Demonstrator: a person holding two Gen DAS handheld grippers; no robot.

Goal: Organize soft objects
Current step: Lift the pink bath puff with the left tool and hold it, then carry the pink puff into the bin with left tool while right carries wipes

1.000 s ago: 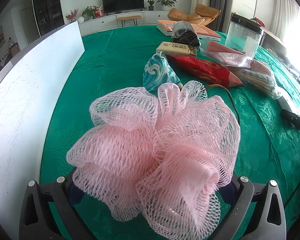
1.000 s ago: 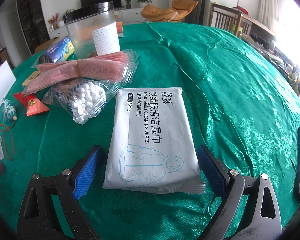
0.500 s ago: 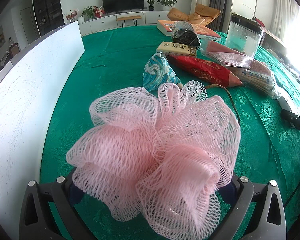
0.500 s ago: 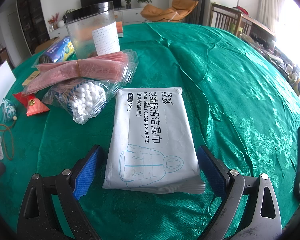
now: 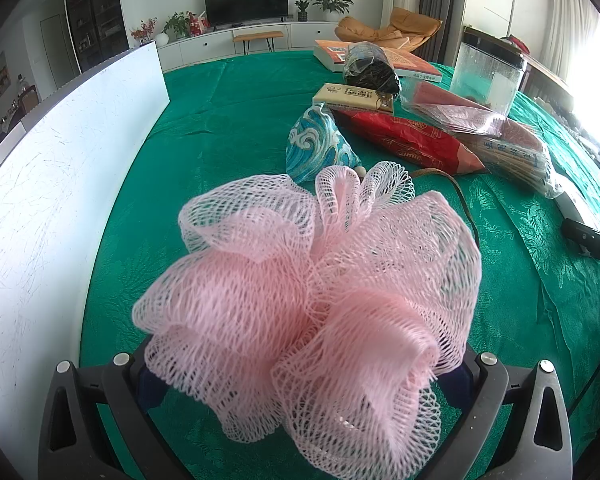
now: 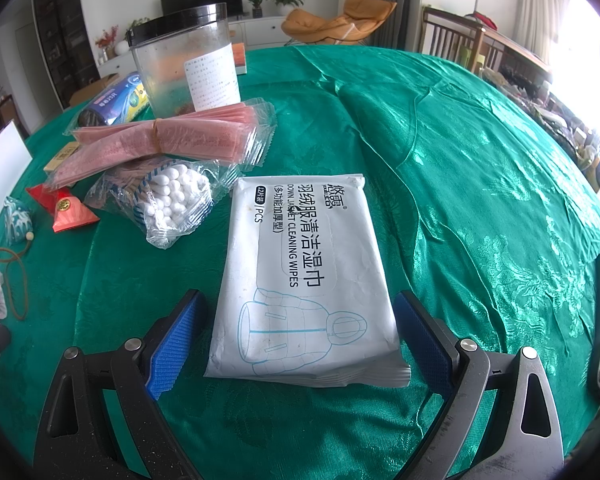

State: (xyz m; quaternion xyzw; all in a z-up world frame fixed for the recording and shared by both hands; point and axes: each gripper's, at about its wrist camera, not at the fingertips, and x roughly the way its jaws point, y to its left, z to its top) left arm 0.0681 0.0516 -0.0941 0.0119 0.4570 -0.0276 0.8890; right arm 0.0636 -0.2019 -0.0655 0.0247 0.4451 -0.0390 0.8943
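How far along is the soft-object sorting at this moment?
Early. Nothing looks sorted: bags and packets lie heaped by the clear jar. The left gripper has the pink mesh pouf between its jaws; the open right gripper straddles the wipes pack, ungrasped.

Table [image 6: 440, 152]: wipes pack [image 6: 306, 276] front-centre; cotton-bud bag [image 6: 172, 200] behind-left; jar [image 6: 188, 68] further back; mesh pouf [image 5: 308, 304] far left.

Left hand-held gripper [image 5: 300, 376] pads, hidden behind pink mesh sponge [image 5: 312, 300].
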